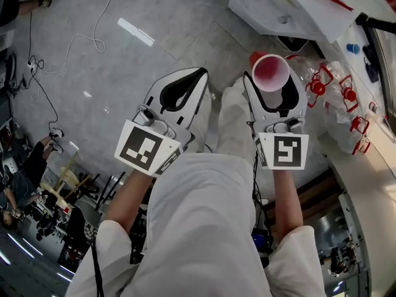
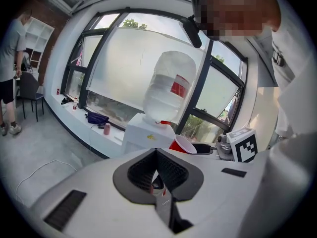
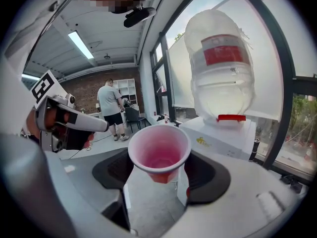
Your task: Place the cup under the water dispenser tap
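Red plastic cup (image 1: 270, 73), mouth up and pale pink inside, is gripped low on its body between the widely spread jaws of the right hand-held gripper (image 1: 272, 84) and carried in the air above the grey floor (image 1: 124, 73). Left hand-held gripper (image 1: 199, 74): jaw tips together, nothing between them, held beside the right one. Ahead of the cup in the right gripper view: white water dispenser (image 3: 225, 138) bearing an inverted bottle (image 3: 220, 63). Its red tap (image 3: 231, 117) lies beyond the cup and apart from it. Near the right hand-held gripper in the head view: clear bottles with red handles (image 1: 331, 94). On the window ledge (image 2: 79, 114): a dark purple bag (image 2: 96, 118) and a small pink container (image 2: 107, 128). Cables (image 1: 93, 39) trail across the floor. A person (image 3: 110, 105) stands in the background.
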`<state>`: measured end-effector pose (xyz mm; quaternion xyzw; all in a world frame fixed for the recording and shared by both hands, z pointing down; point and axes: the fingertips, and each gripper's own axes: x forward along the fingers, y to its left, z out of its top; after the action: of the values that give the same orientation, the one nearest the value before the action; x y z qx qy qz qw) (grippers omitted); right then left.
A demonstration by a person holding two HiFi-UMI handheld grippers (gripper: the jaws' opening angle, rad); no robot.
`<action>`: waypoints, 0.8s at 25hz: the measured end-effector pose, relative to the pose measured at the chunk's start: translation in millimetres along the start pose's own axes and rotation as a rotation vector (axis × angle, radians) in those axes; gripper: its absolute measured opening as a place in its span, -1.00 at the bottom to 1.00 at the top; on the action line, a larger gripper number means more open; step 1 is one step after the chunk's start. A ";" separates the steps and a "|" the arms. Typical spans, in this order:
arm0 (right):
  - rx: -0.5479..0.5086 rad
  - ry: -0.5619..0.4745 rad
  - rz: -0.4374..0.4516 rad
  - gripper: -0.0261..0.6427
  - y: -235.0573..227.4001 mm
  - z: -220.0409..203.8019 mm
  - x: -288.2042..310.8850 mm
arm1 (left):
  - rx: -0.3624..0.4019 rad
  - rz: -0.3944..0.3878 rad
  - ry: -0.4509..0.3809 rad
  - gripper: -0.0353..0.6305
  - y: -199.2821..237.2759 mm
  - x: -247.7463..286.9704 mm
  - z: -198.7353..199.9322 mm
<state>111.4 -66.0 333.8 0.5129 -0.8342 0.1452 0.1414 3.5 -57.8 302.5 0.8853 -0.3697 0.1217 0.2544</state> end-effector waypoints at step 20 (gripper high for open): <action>0.014 0.024 -0.047 0.07 -36.4 -85.7 93.1 | 0.007 -0.021 0.020 -0.88 50.6 81.7 -60.6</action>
<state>111.1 -124.3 451.8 0.5315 -0.8191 0.1539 0.1512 22.5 -103.6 404.7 0.8889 -0.3573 0.1291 0.2561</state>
